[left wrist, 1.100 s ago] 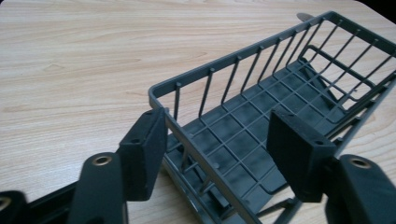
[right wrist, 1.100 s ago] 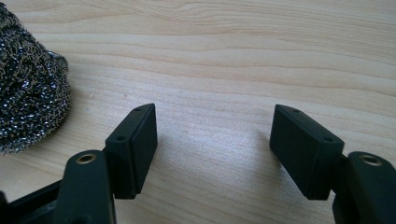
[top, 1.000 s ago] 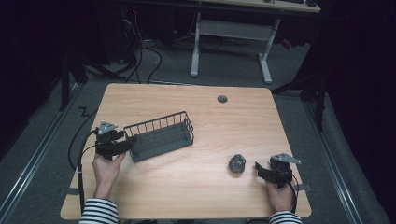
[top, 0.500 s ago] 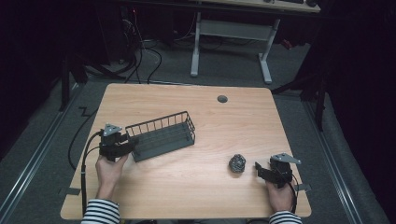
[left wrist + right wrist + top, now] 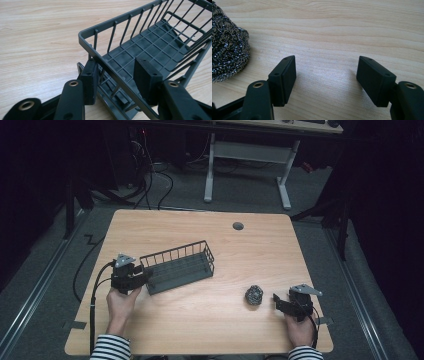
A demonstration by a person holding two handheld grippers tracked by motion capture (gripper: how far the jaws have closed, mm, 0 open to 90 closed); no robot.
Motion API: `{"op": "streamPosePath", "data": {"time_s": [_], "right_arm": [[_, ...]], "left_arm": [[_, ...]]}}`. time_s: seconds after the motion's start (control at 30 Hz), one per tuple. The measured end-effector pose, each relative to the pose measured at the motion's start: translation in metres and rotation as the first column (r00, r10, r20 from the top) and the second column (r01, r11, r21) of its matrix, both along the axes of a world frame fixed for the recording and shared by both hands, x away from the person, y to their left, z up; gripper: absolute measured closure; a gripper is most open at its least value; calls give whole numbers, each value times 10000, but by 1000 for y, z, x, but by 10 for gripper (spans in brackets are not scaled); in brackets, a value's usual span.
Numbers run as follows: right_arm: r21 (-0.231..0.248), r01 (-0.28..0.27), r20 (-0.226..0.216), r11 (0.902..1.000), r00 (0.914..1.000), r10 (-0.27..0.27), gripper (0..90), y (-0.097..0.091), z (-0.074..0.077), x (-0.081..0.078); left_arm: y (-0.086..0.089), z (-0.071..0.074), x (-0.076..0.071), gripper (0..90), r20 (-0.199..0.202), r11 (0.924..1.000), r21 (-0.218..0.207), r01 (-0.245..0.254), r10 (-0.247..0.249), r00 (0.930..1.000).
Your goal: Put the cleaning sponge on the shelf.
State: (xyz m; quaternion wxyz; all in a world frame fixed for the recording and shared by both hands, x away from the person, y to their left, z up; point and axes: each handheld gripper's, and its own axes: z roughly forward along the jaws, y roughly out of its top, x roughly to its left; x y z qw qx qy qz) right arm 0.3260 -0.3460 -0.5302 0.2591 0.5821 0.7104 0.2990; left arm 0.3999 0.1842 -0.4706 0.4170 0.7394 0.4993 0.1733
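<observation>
A dark grey wire basket (image 5: 177,267) lies on the wooden table, left of centre. My left gripper (image 5: 145,277) is at its near left end. In the left gripper view the jaws (image 5: 117,75) straddle the basket's (image 5: 150,45) end wall, one pad outside and one inside. They have just been closing and now grip that wall. A steel-wool scourer (image 5: 254,294) sits at the front right. My right gripper (image 5: 276,300) rests just right of it, open. In the right gripper view its jaws (image 5: 325,75) have only bare wood between them, and the scourer (image 5: 227,57) lies off to the left.
A round cable hole (image 5: 238,226) sits near the table's far edge. The left gripper's cable (image 5: 94,292) loops off the table's left side. A white desk frame (image 5: 247,152) stands on the floor beyond.
The left gripper has slid a little right onto the basket's end and its jaws have closed on the wall. The right gripper and the scourer have not moved.
</observation>
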Motion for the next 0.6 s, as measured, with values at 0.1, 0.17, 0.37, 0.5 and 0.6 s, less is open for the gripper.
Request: {"op": "streamPosePath", "data": {"time_s": [0.1,0.17,0.37,0.5,0.6], "right_arm": [[-3,0,0,10000,10000,0,324,0,0,0],[0,0,1,10000,10000,0,324,0,0,0],[-2,-1,1,10000,10000,1,324,0,0,0],[-3,-2,1,10000,10000,2,324,0,0,0],[1,0,-1,10000,10000,0,324,0,0,0]], "left_arm": [[-4,0,-1,560,-4,9999,32,131,-131,9999],[-7,0,-2,560,-5,9998,29,191,-191,9998],[-17,0,-5,563,5,9987,44,513,-513,9987],[-25,0,-7,564,-1,9977,15,675,-675,9977],[-32,1,-8,564,-11,9966,28,818,-818,9966]]}}
